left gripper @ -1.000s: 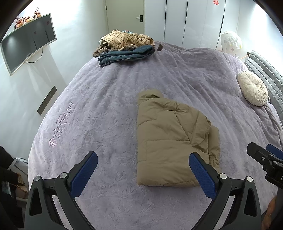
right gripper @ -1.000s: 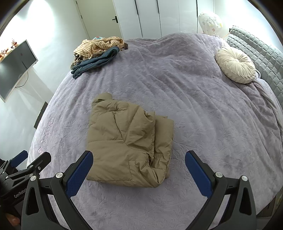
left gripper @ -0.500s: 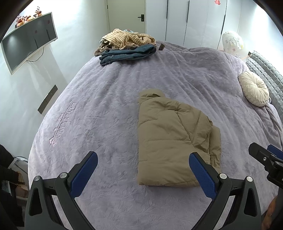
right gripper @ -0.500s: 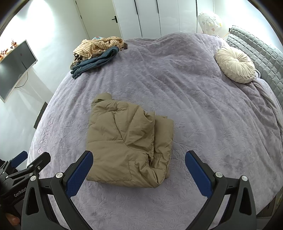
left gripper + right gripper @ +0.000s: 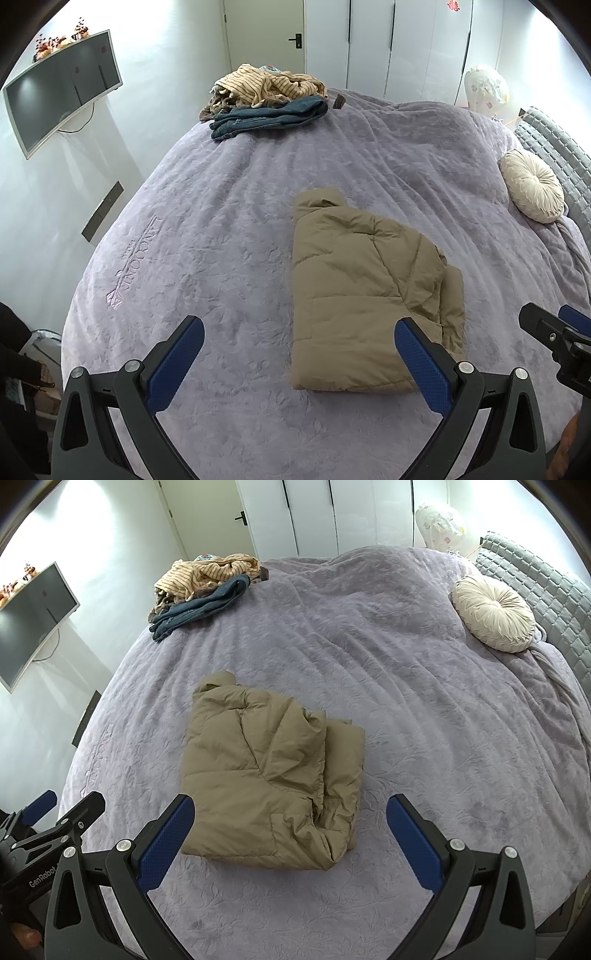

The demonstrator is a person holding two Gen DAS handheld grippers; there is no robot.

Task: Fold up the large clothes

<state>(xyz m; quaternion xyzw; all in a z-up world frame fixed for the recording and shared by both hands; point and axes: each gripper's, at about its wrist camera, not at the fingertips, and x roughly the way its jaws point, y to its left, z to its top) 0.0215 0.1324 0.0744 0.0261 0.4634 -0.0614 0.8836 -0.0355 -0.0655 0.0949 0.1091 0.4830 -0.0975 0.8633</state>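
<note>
A tan puffer jacket (image 5: 365, 295) lies folded into a rough rectangle on the lilac bedspread (image 5: 221, 229); it also shows in the right wrist view (image 5: 269, 775). My left gripper (image 5: 299, 362) is open and empty, held above the bed's near edge, just short of the jacket. My right gripper (image 5: 290, 834) is open and empty, also at the near edge, with the jacket's near end between its fingers in view. Each gripper shows at the edge of the other's view.
A pile of clothes, striped tan top over blue jeans (image 5: 269, 107), lies at the bed's far corner. A round cream cushion (image 5: 493, 613) rests by the grey headboard (image 5: 546, 598) on the right. A wall screen (image 5: 59, 92) hangs left; wardrobe doors stand behind.
Both views have shifted very slightly; the jacket and the open grippers stand as before.
</note>
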